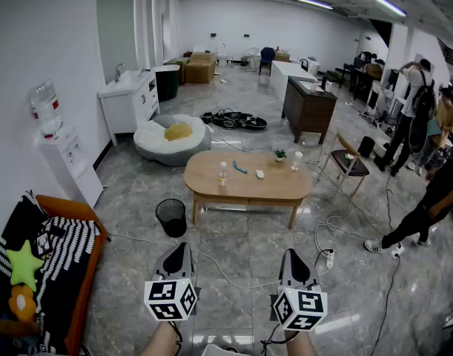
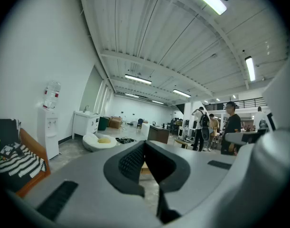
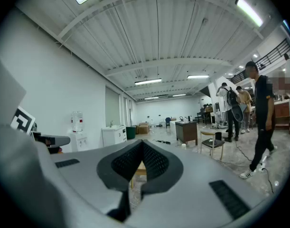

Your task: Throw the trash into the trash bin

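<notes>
left hand-held gripper (image 1: 179, 252) and right hand-held gripper (image 1: 291, 256): jaws together, empty | trash (image 1: 241, 167) lies on bench (image 1: 211, 186); trash bin (image 1: 170, 217) on floor beside its left end | risk: corded power strip (image 1: 329, 257) underfoot may trip the approach; potted plant (image 1: 279, 155) mistaken for trash | head view alone shows bin and trash; gripper views show only a bench sliver

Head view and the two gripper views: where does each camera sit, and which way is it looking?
Head view: on the person's head, looking forward and down at the wooden table and trash bin; left gripper and right gripper show.
Left gripper view: on the left gripper, looking level along its shut jaws into the room.
Right gripper view: on the right gripper, likewise along its shut jaws.
Shared: both gripper views show the water dispenser.
</notes>
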`<act>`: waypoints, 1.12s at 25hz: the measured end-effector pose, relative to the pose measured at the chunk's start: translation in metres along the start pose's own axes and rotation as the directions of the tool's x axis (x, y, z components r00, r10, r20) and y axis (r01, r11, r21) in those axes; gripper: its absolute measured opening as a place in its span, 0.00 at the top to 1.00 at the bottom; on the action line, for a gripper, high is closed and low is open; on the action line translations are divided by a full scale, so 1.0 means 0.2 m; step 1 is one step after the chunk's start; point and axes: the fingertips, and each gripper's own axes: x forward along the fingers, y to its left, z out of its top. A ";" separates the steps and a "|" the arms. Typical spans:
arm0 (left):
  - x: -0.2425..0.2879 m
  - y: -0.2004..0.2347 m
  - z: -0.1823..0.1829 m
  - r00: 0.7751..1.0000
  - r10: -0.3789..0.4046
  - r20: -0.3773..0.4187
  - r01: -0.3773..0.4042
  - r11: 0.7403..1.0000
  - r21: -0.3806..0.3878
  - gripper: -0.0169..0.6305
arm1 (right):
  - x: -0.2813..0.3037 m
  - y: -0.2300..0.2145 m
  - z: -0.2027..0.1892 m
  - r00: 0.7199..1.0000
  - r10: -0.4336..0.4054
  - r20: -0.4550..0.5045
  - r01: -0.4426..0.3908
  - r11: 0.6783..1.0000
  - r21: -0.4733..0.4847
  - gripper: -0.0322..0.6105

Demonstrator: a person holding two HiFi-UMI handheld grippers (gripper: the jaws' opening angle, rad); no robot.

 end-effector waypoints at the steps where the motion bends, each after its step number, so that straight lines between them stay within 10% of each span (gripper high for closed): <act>1: 0.00 0.00 0.00 1.000 -0.001 -0.001 0.001 1.000 0.000 0.99 | 0.00 0.00 0.00 1.000 -0.001 0.000 0.001 1.000 -0.001 0.95; 22: -0.13 0.05 0.00 1.000 0.006 0.009 -0.006 1.000 -0.005 0.99 | -0.07 0.06 -0.02 0.999 0.031 0.031 -0.033 0.997 0.066 0.94; 24: -0.14 0.06 0.00 1.000 0.010 0.012 -0.010 1.000 -0.008 0.99 | -0.08 0.08 -0.02 0.999 0.045 0.031 -0.047 0.997 0.067 0.75; 28: -0.17 0.06 -0.01 1.000 0.011 0.013 -0.010 1.000 -0.012 0.99 | -0.10 0.08 -0.01 0.998 0.047 0.043 -0.049 0.997 0.060 0.69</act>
